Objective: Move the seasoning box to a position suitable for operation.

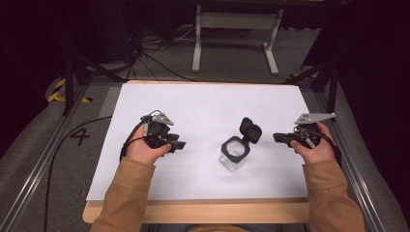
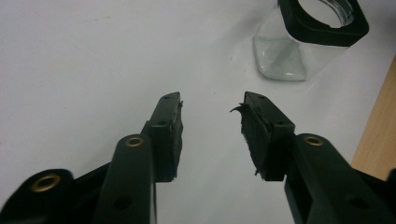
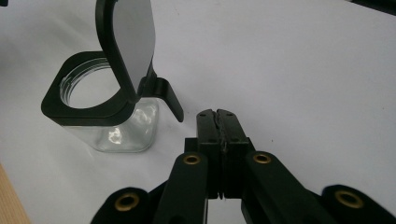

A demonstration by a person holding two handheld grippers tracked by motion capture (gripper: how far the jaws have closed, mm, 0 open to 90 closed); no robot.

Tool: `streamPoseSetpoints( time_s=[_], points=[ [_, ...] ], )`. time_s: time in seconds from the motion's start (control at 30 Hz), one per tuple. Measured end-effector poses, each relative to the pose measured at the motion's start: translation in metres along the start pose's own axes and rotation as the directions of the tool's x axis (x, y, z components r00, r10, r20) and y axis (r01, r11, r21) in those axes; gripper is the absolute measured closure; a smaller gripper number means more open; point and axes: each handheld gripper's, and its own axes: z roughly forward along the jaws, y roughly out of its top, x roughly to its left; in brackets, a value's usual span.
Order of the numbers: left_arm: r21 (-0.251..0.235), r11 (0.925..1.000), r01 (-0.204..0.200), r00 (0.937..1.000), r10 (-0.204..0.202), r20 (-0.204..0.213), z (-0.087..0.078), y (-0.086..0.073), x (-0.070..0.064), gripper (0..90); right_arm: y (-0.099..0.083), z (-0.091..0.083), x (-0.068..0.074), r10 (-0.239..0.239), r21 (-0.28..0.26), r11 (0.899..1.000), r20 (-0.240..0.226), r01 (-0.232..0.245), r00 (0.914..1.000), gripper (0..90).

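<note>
Far left of the high view: grey floor (image 1: 29,159) marked with a painted "4" (image 1: 80,136), and a black cable (image 1: 58,159) trailing back toward the near edge.

On the left half of the white sheet (image 1: 208,104), resting low: left gripper (image 1: 180,144), held in the left hand (image 1: 145,150), tan sleeve (image 1: 123,198) behind it, grey three-cornered plate (image 1: 163,117) on top. Jaws pointing rightward toward the jar. In the left gripper view, left gripper (image 2: 212,109) with jaws apart, a clear gap of white sheet (image 2: 93,56) between the pads and nothing in it; right pad (image 2: 254,135) frayed at its edge.

Right of centre: glass jar (image 1: 234,154), square-shouldered, clear, standing upright on the sheet, black collar (image 1: 236,147) round its open mouth. Hinged black lid (image 1: 250,129) flipped up and back on the far-right side. Same jar (image 2: 299,51) at the upper right of the left gripper view, well apart from the jaws. Seemingly empty, though glare on the glass leaves that uncertain.

Right of the jar: right gripper (image 1: 276,137) in the right hand (image 1: 314,147), near the lid but apart from it. In the right gripper view, right gripper (image 3: 218,113) with jaws pressed together, holding nothing, tips just beside the lid's tab (image 3: 170,98); jar (image 3: 114,126) to their left, lid (image 3: 130,42) upright.

Along the near edge: bare wooden table (image 1: 193,212).
</note>
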Motion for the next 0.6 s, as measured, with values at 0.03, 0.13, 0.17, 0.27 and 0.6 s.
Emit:
streamPoseSetpoints(
  time_s=[0.03,0.13,0.17,0.27,0.6],
  points=[
    [-0.006,1.0000,-0.002,1.0000,0.002,0.001,0.000,0.000,0.000,61.0,0.000,0.000,0.000,-0.003,-0.001,1.000,-0.002,0.003,1.0000,89.8],
    [-0.008,1.0000,-0.001,1.0000,0.001,0.002,-0.001,0.000,-0.001,63.0,0.000,0.001,0.000,-0.010,-0.004,1.000,-0.003,0.010,0.9999,89.8],
    [-0.006,1.0000,-0.001,1.0000,0.001,0.006,-0.001,0.000,-0.002,63.4,0.000,0.001,0.001,-0.009,-0.007,1.000,-0.006,0.009,0.9999,89.8],
    [-0.010,0.9999,-0.007,0.9998,0.007,0.019,-0.001,0.001,-0.004,65.8,0.001,-0.001,0.002,-0.008,-0.014,1.000,-0.009,0.008,0.9999,89.9],
    [-0.015,0.9990,-0.043,0.9949,0.044,0.090,0.001,0.008,-0.020,89.7,0.004,-0.001,0.006,-0.009,-0.054,0.999,-0.056,0.006,0.9984,90.0]
  ],
)
